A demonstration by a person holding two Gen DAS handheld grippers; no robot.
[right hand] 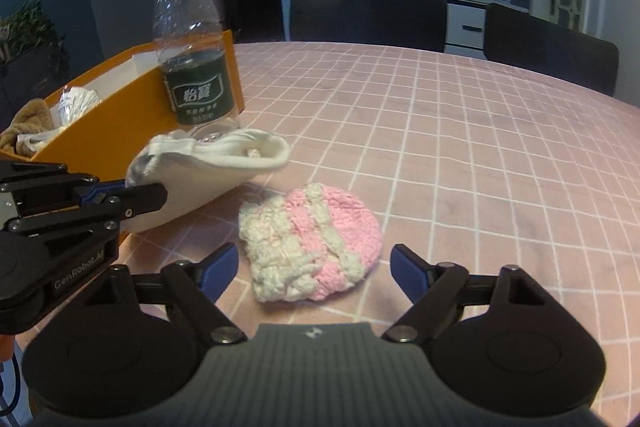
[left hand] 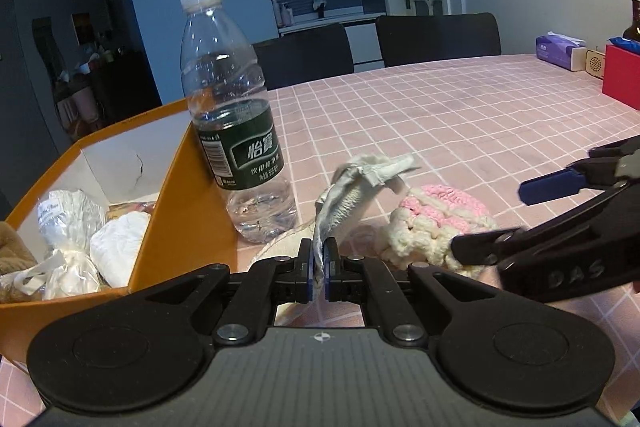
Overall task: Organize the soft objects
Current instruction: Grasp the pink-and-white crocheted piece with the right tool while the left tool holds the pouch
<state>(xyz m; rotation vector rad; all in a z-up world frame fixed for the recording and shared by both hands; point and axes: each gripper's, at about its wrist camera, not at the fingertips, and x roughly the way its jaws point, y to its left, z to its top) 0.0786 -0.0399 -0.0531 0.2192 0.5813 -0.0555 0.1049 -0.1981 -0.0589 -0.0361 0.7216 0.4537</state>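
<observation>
The left gripper (left hand: 319, 263) is seen pressed together on a fold of the cream cloth pouch (right hand: 208, 163), whose body is lifted off the pink checked tablecloth (right hand: 460, 131) and hangs from the pinch. In the right wrist view the pouch is found at 10 o'clock, with its gathered mouth turned toward the bottle. The right gripper (right hand: 314, 267) is held with its blue-padded fingers (right hand: 218, 265) spread wide and nothing touched; no earlier view is available for comparison. Between and just beyond those fingers, at 12 o'clock, the pink and cream crocheted piece (right hand: 312, 243) is laid flat on the cloth. Farther off, at 11 o'clock, a clear water bottle (right hand: 192, 43) with a green label is stood upright against the orange box (left hand: 188, 211). Inside the box, white wrapped bundles (left hand: 76, 227) and a brown plush item (right hand: 28, 123) are lodged. Beyond the table, two dark chair backs (right hand: 366, 15) are visible; in the left wrist view a tissue pack (left hand: 560, 51) and a red box (left hand: 622, 75) are set at 2 o'clock.
</observation>
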